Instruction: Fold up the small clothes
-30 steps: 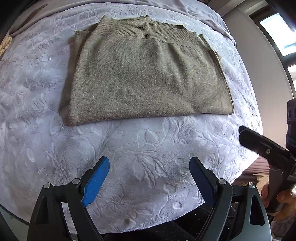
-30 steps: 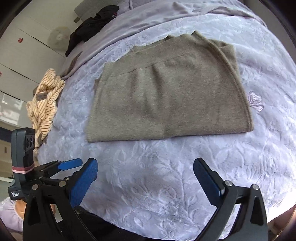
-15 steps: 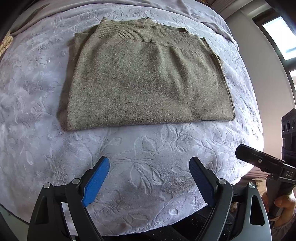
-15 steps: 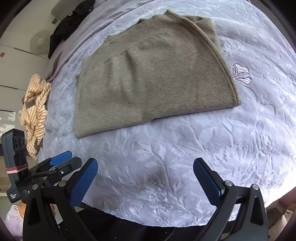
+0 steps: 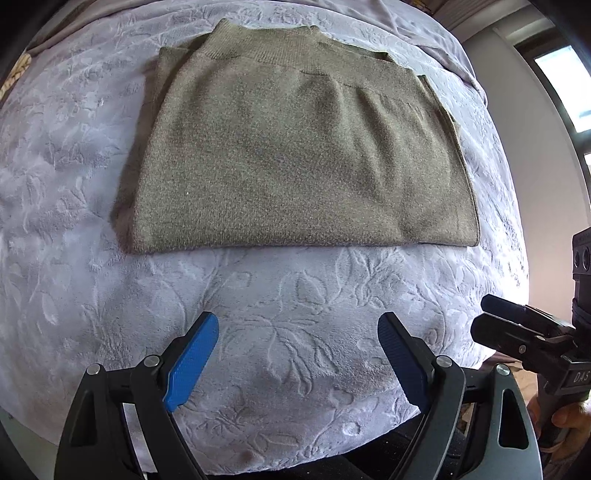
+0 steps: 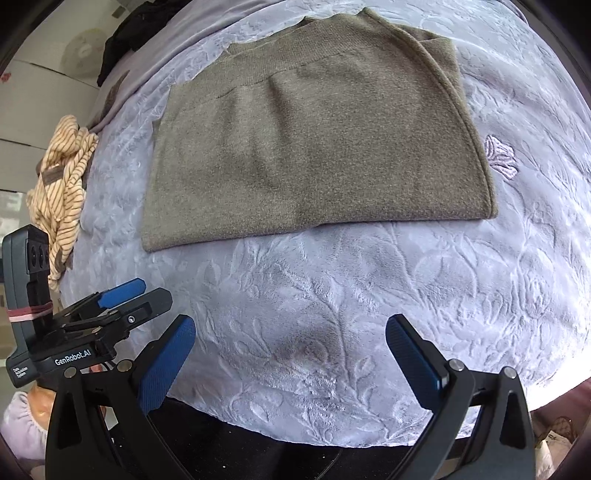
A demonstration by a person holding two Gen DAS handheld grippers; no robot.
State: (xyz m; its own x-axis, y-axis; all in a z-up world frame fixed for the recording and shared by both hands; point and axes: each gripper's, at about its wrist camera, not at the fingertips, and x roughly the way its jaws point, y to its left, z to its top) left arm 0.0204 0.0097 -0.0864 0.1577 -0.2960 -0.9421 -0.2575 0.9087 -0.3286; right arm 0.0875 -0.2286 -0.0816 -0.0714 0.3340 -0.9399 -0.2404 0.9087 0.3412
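An olive-brown knit garment (image 5: 295,155) lies folded flat into a rectangle on the lavender embossed blanket (image 5: 288,295), with its ribbed band at the far side. My left gripper (image 5: 297,328) hovers open over bare blanket, short of the garment's near edge, with nothing between its blue pads. In the right wrist view the same garment (image 6: 314,147) lies ahead, and my right gripper (image 6: 291,328) is also open and empty above the blanket. Each gripper shows in the other's view: the right gripper (image 5: 487,319) at the right edge, the left gripper (image 6: 147,295) at the lower left.
A yellow striped garment (image 6: 62,177) is bunched at the bed's left edge, with dark clothes (image 6: 125,33) further back. The blanket's near edge drops off just below both grippers. A wall and window (image 5: 561,85) stand to the right. A hand (image 5: 565,421) holds the right gripper's handle.
The right wrist view has tipped toward the garment, which now fills more of the frame. In the left view the right gripper has sunk lower at the right edge. The garment lies unmoved.
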